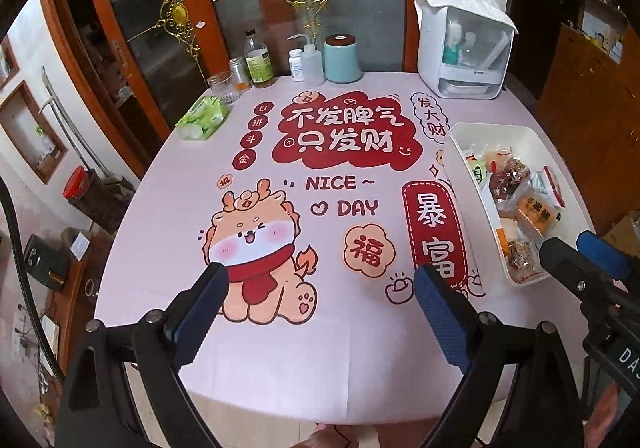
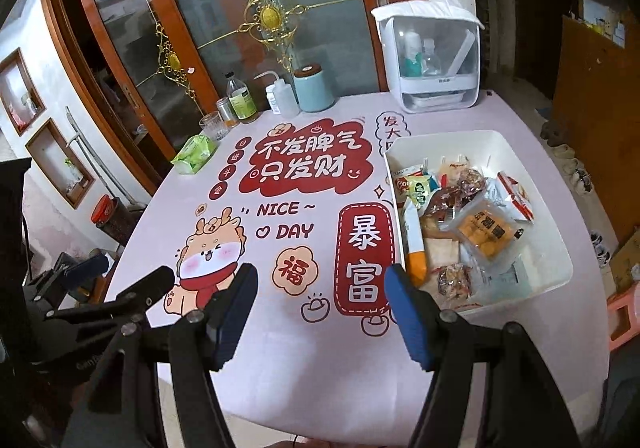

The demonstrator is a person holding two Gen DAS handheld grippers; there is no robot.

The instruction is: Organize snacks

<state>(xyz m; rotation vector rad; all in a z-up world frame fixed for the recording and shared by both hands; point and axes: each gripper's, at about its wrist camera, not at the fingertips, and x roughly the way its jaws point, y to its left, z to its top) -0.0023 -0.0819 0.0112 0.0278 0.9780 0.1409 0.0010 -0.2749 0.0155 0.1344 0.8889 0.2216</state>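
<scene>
A white bin (image 2: 556,248) stands on the right side of the table and holds several wrapped snacks (image 2: 486,230), among them an orange pastry pack and a tall orange-and-white packet (image 2: 416,248). The bin also shows at the right in the left wrist view (image 1: 460,159). My left gripper (image 1: 320,280) is open and empty above the near part of the pink tablecloth, over the dragon print. My right gripper (image 2: 322,288) is open and empty just left of the bin's near corner. The right gripper also shows in the left wrist view (image 1: 580,252), and the left gripper in the right wrist view (image 2: 132,272).
At the table's far edge stand a green tissue pack (image 1: 202,115), a glass (image 1: 222,85), bottles (image 1: 258,61), a teal canister (image 1: 341,57) and a white dispenser box (image 1: 466,47). Glass doors stand behind. The table's near edge lies under my grippers.
</scene>
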